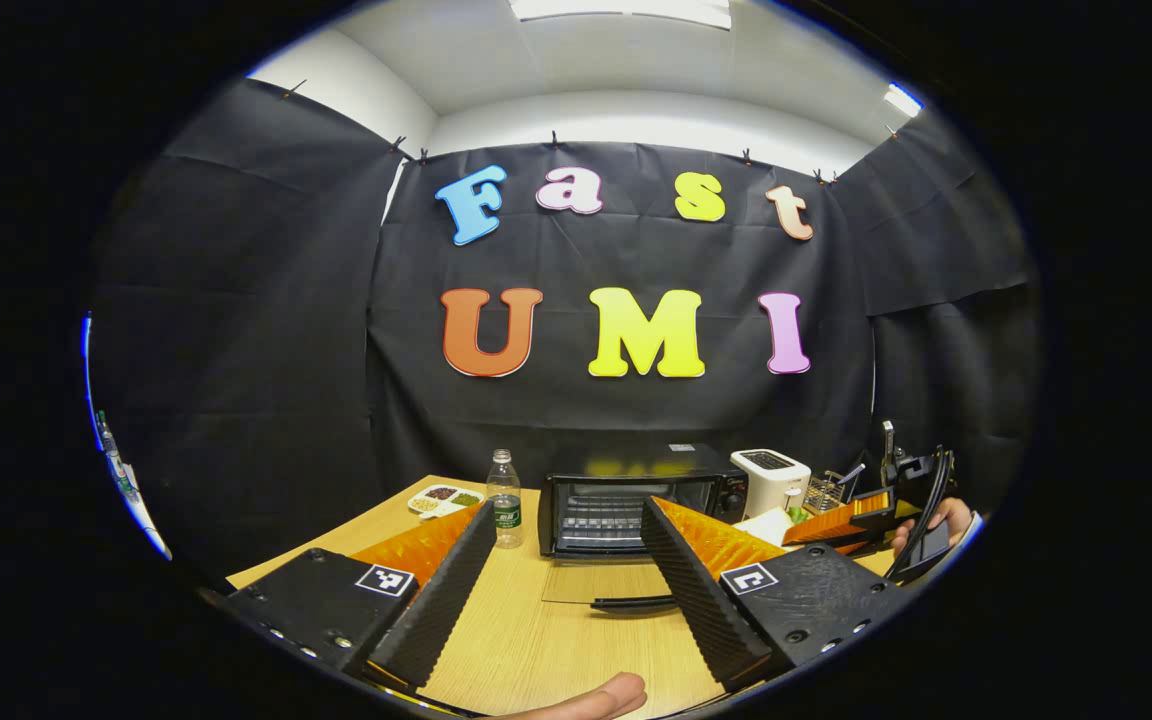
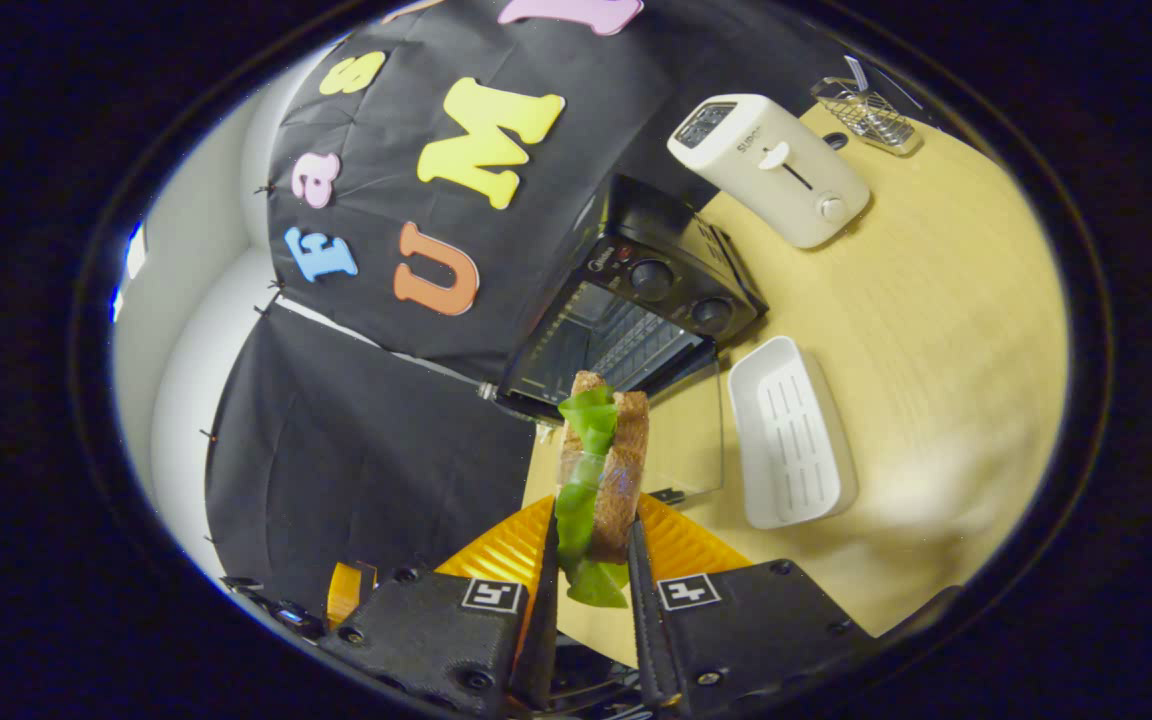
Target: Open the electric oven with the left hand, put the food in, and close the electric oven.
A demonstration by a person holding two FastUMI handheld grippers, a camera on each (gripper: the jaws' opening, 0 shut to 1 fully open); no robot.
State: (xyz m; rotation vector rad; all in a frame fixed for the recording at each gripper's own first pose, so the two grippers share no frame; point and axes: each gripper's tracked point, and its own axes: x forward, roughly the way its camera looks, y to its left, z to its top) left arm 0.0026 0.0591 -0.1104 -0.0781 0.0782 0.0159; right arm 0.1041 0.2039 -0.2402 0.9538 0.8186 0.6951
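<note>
Just beside oven [image 2: 626,310]: toaster [image 2: 771,165], tray [image 2: 791,440].

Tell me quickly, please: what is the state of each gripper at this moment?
Left gripper: jaws open, holding nothing, facing the open electric oven.
Right gripper: jaws closed on the sandwich.

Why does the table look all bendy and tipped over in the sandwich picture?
In the right gripper view the fisheye lens curves the table and the camera is tilted, so the oven and toaster lean; the sandwich looks sharp. In the left gripper view the walls bow outward, and the oven top shows yellow glare.
</note>
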